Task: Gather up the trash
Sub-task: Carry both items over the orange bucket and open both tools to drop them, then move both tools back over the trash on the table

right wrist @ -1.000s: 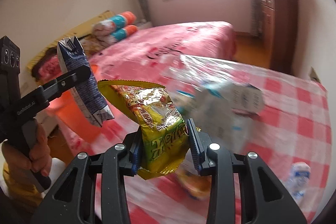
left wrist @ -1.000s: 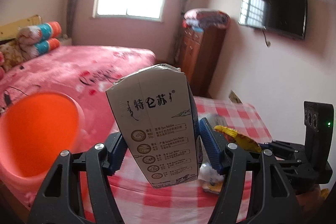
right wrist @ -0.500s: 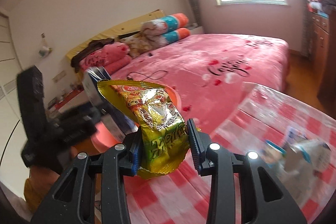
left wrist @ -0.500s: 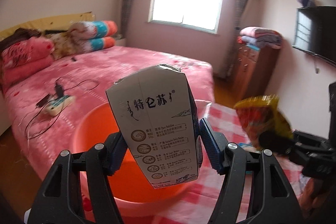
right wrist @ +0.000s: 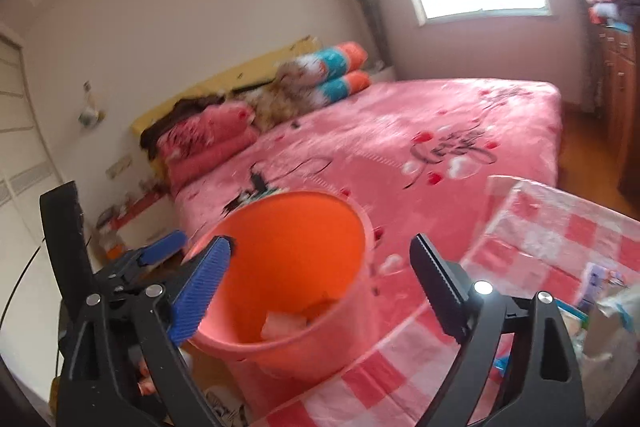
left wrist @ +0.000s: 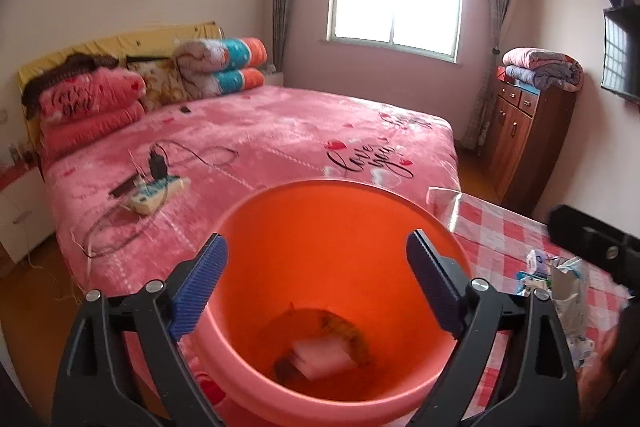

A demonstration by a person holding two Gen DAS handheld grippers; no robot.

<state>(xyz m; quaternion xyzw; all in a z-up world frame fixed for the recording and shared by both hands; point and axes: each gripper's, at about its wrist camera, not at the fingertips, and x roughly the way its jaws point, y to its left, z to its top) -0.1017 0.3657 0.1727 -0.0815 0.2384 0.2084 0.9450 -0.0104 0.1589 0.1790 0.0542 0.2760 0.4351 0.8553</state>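
An orange plastic bucket (left wrist: 280,227) stands between the bed and the table; it also shows in the right wrist view (right wrist: 288,223). In its bottom lie a milk carton (left wrist: 322,359) and a yellow snack wrapper (left wrist: 344,331), both blurred. My left gripper (left wrist: 316,279) is open and empty right above the bucket mouth. My right gripper (right wrist: 320,275) is open and empty, over the bucket's near rim. The left gripper's blue finger (right wrist: 162,247) shows at the left of the right wrist view. More trash (left wrist: 560,287) lies on the checked table.
A red-and-white checked tablecloth (left wrist: 500,227) covers the table at right; it also shows in the right wrist view (right wrist: 560,227). A pink bed (left wrist: 280,131) with a power strip (left wrist: 156,193) lies behind the bucket. A wooden dresser (left wrist: 528,135) stands at right.
Both grippers swung left over the bucket and opened. The milk carton left my left gripper and the yellow snack wrapper left my right gripper; both now lie in the bucket.
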